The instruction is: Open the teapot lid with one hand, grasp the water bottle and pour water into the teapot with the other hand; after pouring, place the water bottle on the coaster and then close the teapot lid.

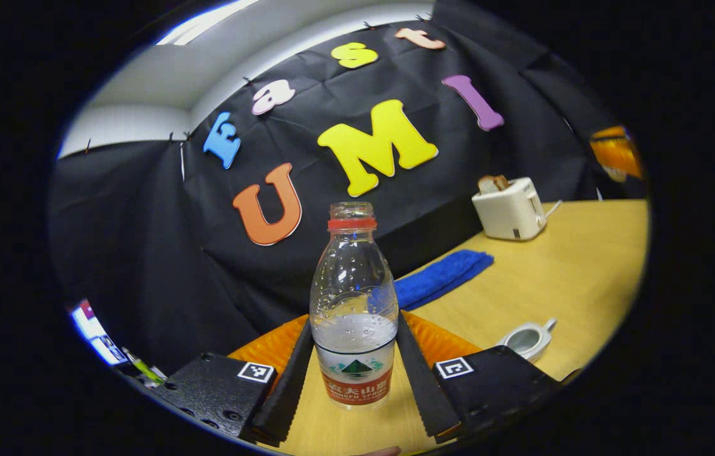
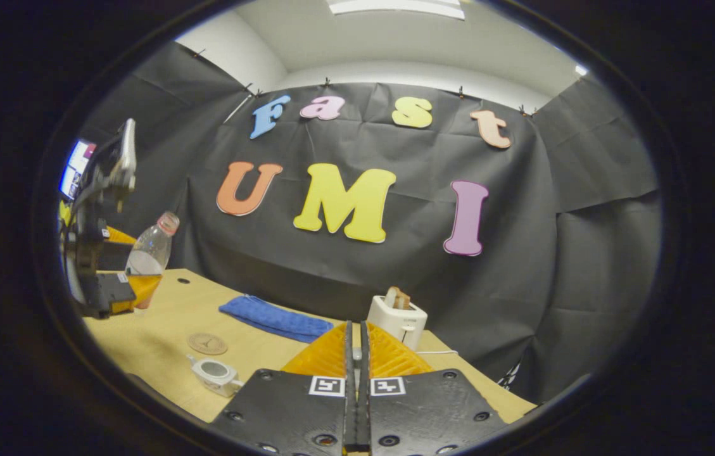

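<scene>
My left gripper (image 1: 355, 326) is shut on a clear water bottle (image 1: 353, 285), one finger on each side of its lower body. The bottle has no cap, a red neck ring, and water in its lower part. A small white teapot (image 1: 525, 339) stands without a lid on the wooden table, to the lower right. In the right gripper view the same bottle (image 2: 149, 256) leans slightly in the far-off left gripper (image 2: 104, 297) at the table's left end. The lidless teapot (image 2: 215, 373) and a round coaster (image 2: 207, 343) lie nearer. My right gripper (image 2: 355, 326) has its fingers pressed together.
A folded blue cloth (image 2: 275, 320) lies on the table (image 2: 161, 329) behind the coaster. A white toaster (image 2: 397, 320) with bread in it stands at the back right, its cable trailing. The black booth wall closes the table's far side.
</scene>
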Available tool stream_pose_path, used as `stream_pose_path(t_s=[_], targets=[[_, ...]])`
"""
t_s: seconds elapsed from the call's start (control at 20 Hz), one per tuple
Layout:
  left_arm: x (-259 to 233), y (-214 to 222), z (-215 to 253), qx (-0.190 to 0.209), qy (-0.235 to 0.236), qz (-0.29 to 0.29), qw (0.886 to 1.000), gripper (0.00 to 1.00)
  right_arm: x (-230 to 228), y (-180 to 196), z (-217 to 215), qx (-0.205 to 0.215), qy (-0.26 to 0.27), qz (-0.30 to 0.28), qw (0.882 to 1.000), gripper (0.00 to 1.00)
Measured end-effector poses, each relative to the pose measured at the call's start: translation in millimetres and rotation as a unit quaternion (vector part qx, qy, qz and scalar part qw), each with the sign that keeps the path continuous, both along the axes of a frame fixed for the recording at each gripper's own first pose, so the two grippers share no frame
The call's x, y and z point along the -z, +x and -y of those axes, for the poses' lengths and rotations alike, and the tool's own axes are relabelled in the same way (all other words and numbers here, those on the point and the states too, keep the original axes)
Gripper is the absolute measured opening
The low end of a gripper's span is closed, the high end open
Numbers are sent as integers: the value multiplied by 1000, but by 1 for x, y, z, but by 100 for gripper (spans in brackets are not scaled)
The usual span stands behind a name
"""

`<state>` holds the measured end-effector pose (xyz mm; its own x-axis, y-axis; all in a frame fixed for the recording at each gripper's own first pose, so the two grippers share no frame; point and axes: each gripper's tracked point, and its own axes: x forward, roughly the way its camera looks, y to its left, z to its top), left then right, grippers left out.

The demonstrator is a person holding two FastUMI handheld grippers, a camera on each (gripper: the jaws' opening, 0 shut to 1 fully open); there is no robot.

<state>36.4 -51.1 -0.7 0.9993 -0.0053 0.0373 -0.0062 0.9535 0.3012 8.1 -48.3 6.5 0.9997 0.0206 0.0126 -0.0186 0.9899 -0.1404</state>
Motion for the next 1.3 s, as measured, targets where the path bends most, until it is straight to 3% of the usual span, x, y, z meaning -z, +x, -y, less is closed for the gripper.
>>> stream_pose_path(t_s=[0.15, 0.6, 0.8, 1.1, 1.3], targets=[[-14, -3, 8, 21, -78, 25, 996, 77, 1, 1, 0, -1, 0, -2, 1000, 0], [14, 16, 30, 65, -192, -11, 979, 78, 8, 7, 3, 2, 1, -11, 1000, 0], [33, 57, 34, 58, -199, -39, 978, 78, 15, 11, 3, 3, 3, -18, 1000, 0], [81, 82, 39, 57, -203, -88, 974, 79, 27, 18, 1, 3, 4, -32, 999, 0], [85, 94, 43, 68, -196, -73, 975, 79, 34, 21, -6, -2, -2, -39, 999, 0]])
